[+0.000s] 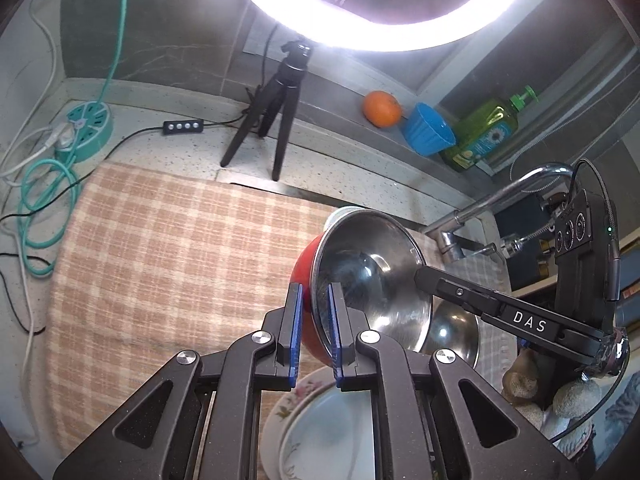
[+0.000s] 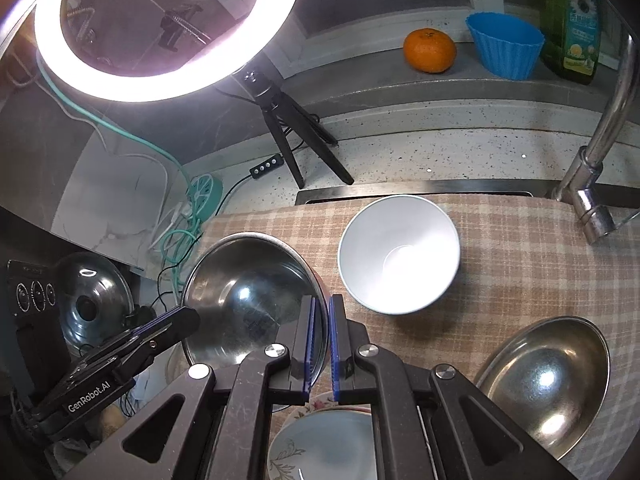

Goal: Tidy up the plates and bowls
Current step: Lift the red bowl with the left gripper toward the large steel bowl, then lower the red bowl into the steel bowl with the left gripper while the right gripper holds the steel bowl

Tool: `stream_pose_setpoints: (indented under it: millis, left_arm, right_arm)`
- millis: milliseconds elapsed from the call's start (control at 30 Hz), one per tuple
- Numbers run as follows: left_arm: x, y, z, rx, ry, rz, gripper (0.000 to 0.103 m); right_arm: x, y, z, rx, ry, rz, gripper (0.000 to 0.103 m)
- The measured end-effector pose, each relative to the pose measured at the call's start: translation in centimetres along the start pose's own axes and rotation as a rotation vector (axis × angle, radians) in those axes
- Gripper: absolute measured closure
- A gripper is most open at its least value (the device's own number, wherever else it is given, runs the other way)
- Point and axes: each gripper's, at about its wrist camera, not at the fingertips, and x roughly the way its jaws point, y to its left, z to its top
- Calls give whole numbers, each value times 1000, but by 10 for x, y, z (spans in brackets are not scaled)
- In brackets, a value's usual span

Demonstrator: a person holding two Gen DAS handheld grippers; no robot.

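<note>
The red steel bowl [image 1: 360, 280] is clamped at opposite rim points by the left gripper [image 1: 316, 332] and the right gripper [image 2: 319, 344], probably to steady it above the floral plate [image 2: 320, 444]. It is empty, as are the white bowl [image 2: 400, 254] beyond and the steel bowl [image 2: 548, 384] on the right.

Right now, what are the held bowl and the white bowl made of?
Held bowl: polished steel inside by its mirror reflections, with a glossy red outside, perhaps enamel or plastic. White bowl: smooth matte white, ceramic or melamine; cannot tell which.
</note>
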Motion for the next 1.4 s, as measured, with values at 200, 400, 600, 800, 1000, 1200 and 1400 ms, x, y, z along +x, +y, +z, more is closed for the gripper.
stream_pose_setpoints:
  millis: [200,400,600,800,1000,1200,1400]
  left_arm:
    - [8,-27,-6,37,15,-34,92]
    - [24,-60,-11,83,43,-71,92]
    - [41,-91,-17,126,79,-103,92]
    - [59,-116,-30,168,126,-123,92]
    - [79,-137,-41,202,175,-118,92]
    - [102,-146,-52,220,230,-94,92]
    - [117,-150,-60,240,258,-52,92]
  right_arm:
    - [-24,-21,-8,27,-30,-18,97]
    - [-49,-53,-20,73,-52,-42,97]
    - [-71,-86,-32,124,-75,-69,97]
    - [-86,-122,-48,186,-86,-84,97]
    - [-93,-149,-64,229,-88,-106,97]
    - [-88,-168,-76,237,-78,-157,97]
    - [-75,-177,-82,227,-53,-200,97]
